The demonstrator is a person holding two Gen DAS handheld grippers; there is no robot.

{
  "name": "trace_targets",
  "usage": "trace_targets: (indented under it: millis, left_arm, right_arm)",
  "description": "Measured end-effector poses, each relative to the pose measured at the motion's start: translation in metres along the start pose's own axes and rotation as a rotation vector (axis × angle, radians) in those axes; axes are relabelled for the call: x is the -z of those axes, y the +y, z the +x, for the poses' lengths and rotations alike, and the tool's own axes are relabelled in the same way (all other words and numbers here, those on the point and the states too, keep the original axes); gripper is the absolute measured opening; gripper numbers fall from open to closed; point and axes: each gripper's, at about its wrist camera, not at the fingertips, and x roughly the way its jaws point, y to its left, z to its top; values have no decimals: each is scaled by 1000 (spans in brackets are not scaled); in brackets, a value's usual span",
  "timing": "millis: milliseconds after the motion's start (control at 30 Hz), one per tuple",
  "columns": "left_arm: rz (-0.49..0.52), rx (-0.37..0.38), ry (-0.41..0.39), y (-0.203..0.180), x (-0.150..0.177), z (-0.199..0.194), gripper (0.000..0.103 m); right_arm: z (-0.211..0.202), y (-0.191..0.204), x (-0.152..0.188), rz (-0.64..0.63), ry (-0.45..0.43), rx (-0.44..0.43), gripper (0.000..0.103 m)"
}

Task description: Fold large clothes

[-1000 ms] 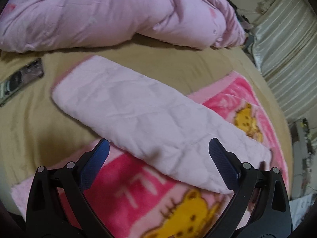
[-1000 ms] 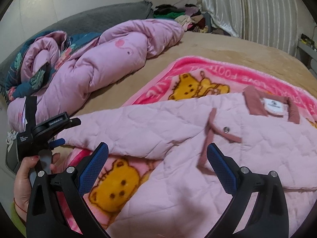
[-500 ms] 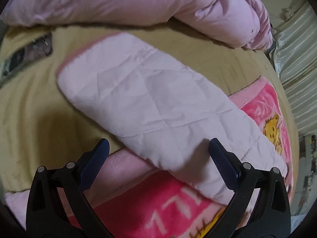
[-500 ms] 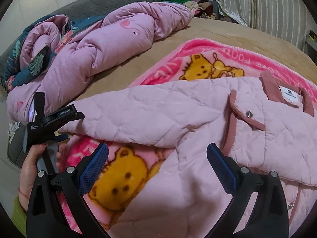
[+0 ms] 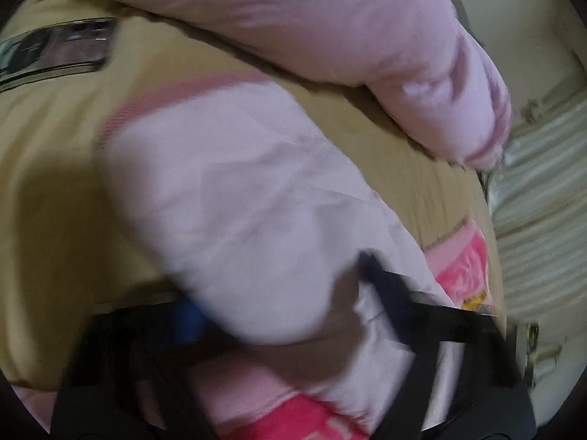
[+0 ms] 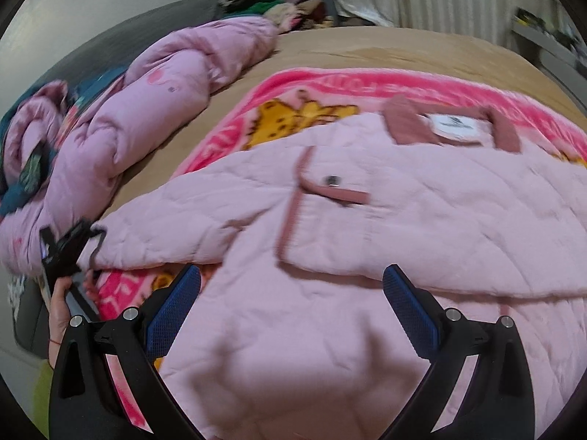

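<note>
A pale pink quilted jacket (image 6: 367, 256) lies spread on a hot-pink cartoon blanket (image 6: 330, 84), which itself lies on the tan bed (image 6: 403, 44). Taking the jacket as the landmark: its dusty-rose collar (image 6: 403, 124) sits at its far edge and frames a white label (image 6: 455, 124) with small dark print too blurred to read. A rose-trimmed flap with a metal snap (image 6: 332, 180) lies near the jacket's middle. Beyond the collar, the blanket's border carries pale lettering, smeared and not legible; a yellow bear figure (image 6: 293, 117) shows just left of the collar.

The jacket's sleeve (image 5: 238, 190) reaches out to the left over the bed, its cuff edged in darker pink. The left tongs (image 5: 279, 293) are at this sleeve, and their jaws have just been closing with the sleeve's near edge between them; the picture is too blurred to tell whether the pads press the cloth. A hand (image 6: 62, 308) holds these tongs at the sleeve's end in the right wrist view.

The right tongs (image 6: 293, 308) hover over the jacket's near body, jaws spread wide, gripping nothing.

A bunched pink quilt (image 6: 146, 110) lies left of and beyond the jacket. A dark phone-like slab (image 5: 58, 47) rests on the bed past the cuff; anything written on it is unreadable.
</note>
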Motion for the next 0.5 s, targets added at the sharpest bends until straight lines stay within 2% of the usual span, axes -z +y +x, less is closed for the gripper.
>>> trace_targets:
  millis: [33,67,133,333,500]
  left_arm:
    - [-16,25,-8,3,-2,-3,35]
    - [-24,46,-24,4,-4,-8,27]
    - [-19,86,-59,1,-7,-22,16]
    - [95,185,-156,-36,-12,-76,13]
    - [224,268,-233,-84,-1,-124,13]
  right_arm:
    - [-1,-5,1,17,0,2,99]
    - [-2,-11,1,36,0,1,99]
    - [-5,-23,4,73,-3,-2,99]
    - [-15,-35,5,106,-17,-4,99]
    - [-21,-44,7,115,-28,-5,99]
